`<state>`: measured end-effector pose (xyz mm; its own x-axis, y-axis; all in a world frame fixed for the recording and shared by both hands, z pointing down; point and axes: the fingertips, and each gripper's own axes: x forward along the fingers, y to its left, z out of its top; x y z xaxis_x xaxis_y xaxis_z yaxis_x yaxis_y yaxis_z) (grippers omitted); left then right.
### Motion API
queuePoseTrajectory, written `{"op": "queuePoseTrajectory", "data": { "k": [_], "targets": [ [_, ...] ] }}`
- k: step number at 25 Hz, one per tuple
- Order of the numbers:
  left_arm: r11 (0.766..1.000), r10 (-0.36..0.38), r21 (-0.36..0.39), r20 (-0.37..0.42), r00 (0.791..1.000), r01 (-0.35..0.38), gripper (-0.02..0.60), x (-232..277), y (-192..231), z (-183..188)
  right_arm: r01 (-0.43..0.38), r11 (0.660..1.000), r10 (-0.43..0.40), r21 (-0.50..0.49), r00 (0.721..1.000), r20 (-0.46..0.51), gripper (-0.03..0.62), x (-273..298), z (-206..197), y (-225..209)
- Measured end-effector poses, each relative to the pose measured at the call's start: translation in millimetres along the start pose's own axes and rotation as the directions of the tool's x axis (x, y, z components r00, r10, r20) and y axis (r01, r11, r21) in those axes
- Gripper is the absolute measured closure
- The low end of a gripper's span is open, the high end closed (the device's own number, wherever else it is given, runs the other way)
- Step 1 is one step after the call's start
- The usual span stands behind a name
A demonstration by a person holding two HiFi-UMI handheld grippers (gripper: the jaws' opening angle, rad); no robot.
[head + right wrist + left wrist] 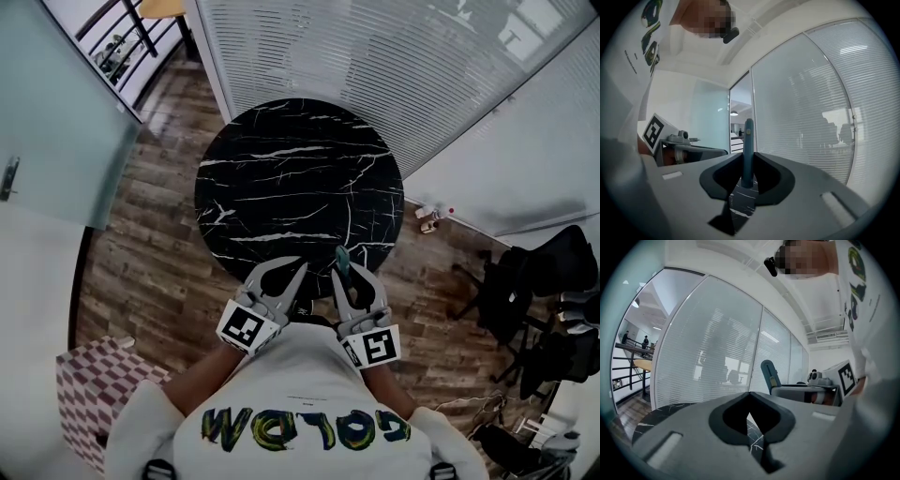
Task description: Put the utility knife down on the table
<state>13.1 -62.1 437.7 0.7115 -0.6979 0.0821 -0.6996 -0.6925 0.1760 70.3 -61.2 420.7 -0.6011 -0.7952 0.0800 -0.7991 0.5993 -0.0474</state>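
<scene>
**Two hand-held grippers at the near rim of a round black marble table [300, 178].**
The right gripper [346, 272] clamps the teal utility knife [342, 257] between its two pads; the knife's handle juts out past the fingertips, over the table's near edge, and is not lying on the top. The left gripper [280, 269] sits just beside it, to its left, with its fingertips pressed together and nothing between them. Both grippers point away from the person toward the table, with slatted blinds behind glass beyond.
</scene>
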Motion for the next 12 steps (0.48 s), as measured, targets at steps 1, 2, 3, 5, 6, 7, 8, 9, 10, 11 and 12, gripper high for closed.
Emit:
{"op": "queuePoseTrajectory", "data": {
  "k": [1, 2, 3, 5, 6, 7, 8, 9, 10, 11, 12],
  "targets": [
    [1.0, 0.0, -0.004, -0.009, 1.0, 0.0, 0.581, 1.3, 2.4, -2.6, -0.001, 1.0, 0.001, 0.0, 1.0, -0.006, 0.522, 1.4, -2.0, -1.0],
    [1.0, 0.001, -0.007, -0.015, 1.0, -0.001, 0.581, 2.4, 4.4, -4.2, -0.002, 1.0, 0.002, -0.001, 1.0, -0.012, 0.522, 2.7, -4.0, -1.7],
    [1.0, 0.001, -0.008, -0.018, 1.0, -0.001, 0.581, 3.5, 6.1, -5.4, -0.004, 1.0, 0.004, -0.002, 1.0, -0.016, 0.521, 3.9, -5.8, -2.2],
    [1.0, -0.001, -0.001, -0.024, 1.0, 0.001, 0.581, 5.4, 8.9, -8.6, -0.009, 1.0, 0.009, -0.005, 1.0, -0.024, 0.522, 6.6, -10.0, -3.0],
    [1.0, -0.003, 0.002, -0.03, 1.0, 0.003, 0.581, 6.4, 10.2, -11.0, -0.011, 1.0, 0.011, -0.007, 1.0, -0.029, 0.522, 8.1, -12.6, -3.5],
    [1.0, -0.003, 0.003, -0.038, 0.999, 0.003, 0.581, 7.6, 11.6, -13.9, -0.012, 1.0, 0.012, -0.008, 0.999, -0.036, 0.521, 9.8, -15.6, -4.2],
    [1.0, -0.002, 0.003, -0.046, 0.999, 0.002, 0.581, 9.1, 13.3, -17.2, -0.014, 1.0, 0.013, -0.008, 0.999, -0.044, 0.521, 11.8, -18.9, -5.3],
    [1.0, 0.0, 0.003, -0.053, 0.999, 0.0, 0.581, 10.9, 15.1, -20.6, -0.016, 1.0, 0.015, -0.008, 0.998, -0.053, 0.521, 14.0, -22.5, -6.6],
    [1.0, 0.002, 0.003, -0.059, 0.998, -0.001, 0.581, 12.8, 16.8, -24.0, -0.018, 1.0, 0.017, -0.005, 0.998, -0.062, 0.522, 16.3, -26.3, -7.9],
    [1.0, 0.003, 0.002, -0.065, 0.998, -0.003, 0.581, 14.6, 18.2, -27.4, -0.02, 1.0, 0.019, -0.003, 0.997, -0.071, 0.521, 18.4, -30.2, -9.1],
    [1.0, 0.003, 0.002, -0.072, 0.997, -0.003, 0.581, 16.3, 19.6, -30.8, -0.021, 1.0, 0.021, 0.0, 0.997, -0.079, 0.521, 20.3, -34.3, -10.1]
  ]
}}
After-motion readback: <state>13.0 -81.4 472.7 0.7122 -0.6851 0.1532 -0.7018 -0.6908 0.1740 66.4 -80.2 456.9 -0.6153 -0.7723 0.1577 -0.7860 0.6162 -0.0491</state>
